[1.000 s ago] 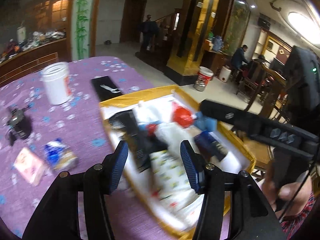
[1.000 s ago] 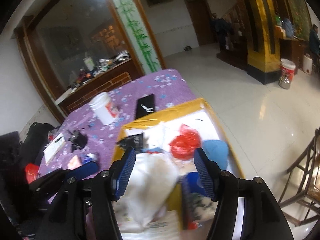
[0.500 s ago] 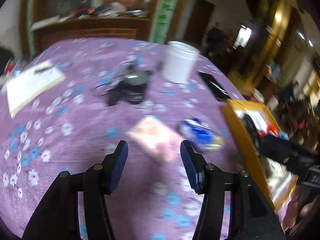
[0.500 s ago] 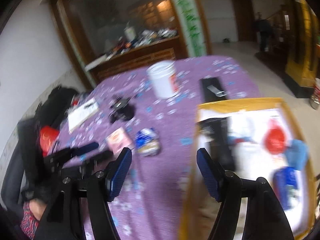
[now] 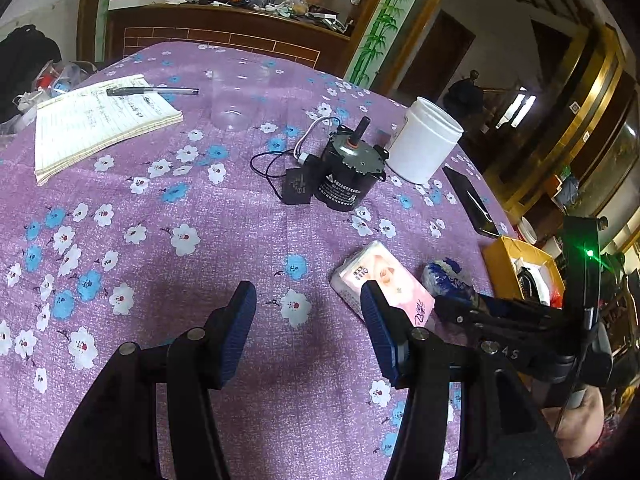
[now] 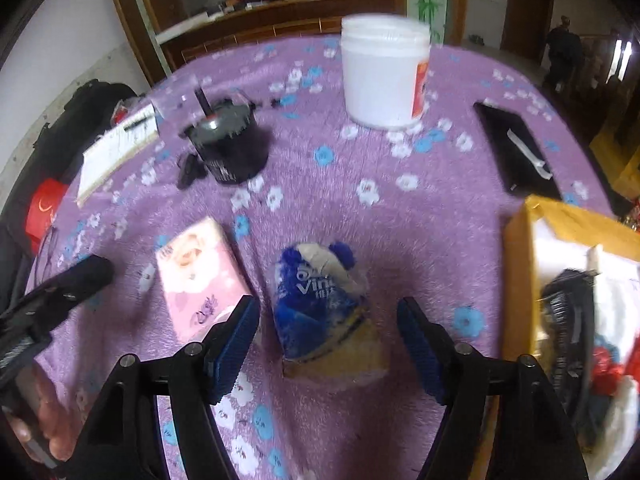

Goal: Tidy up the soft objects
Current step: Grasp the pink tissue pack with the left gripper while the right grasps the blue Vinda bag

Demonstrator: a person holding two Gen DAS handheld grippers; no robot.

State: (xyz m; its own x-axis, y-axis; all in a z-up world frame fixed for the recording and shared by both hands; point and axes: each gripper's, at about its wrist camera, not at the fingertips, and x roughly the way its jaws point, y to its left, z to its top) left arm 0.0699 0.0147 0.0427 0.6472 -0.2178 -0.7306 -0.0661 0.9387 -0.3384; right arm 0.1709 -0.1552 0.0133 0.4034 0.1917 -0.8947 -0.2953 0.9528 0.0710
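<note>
The right gripper (image 6: 326,342), fingers spread after narrowing, straddles the blue tissue pack (image 6: 322,300), its long axis running away from them; the left gripper (image 5: 306,328), fingers apart and empty, hovers beside the pink tissue pack (image 5: 384,284) on the counter (image 5: 168,240)

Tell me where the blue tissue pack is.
The blue tissue pack lies on the purple tablecloth between the right gripper's open jaws, pink tissue pack beside it.
</note>
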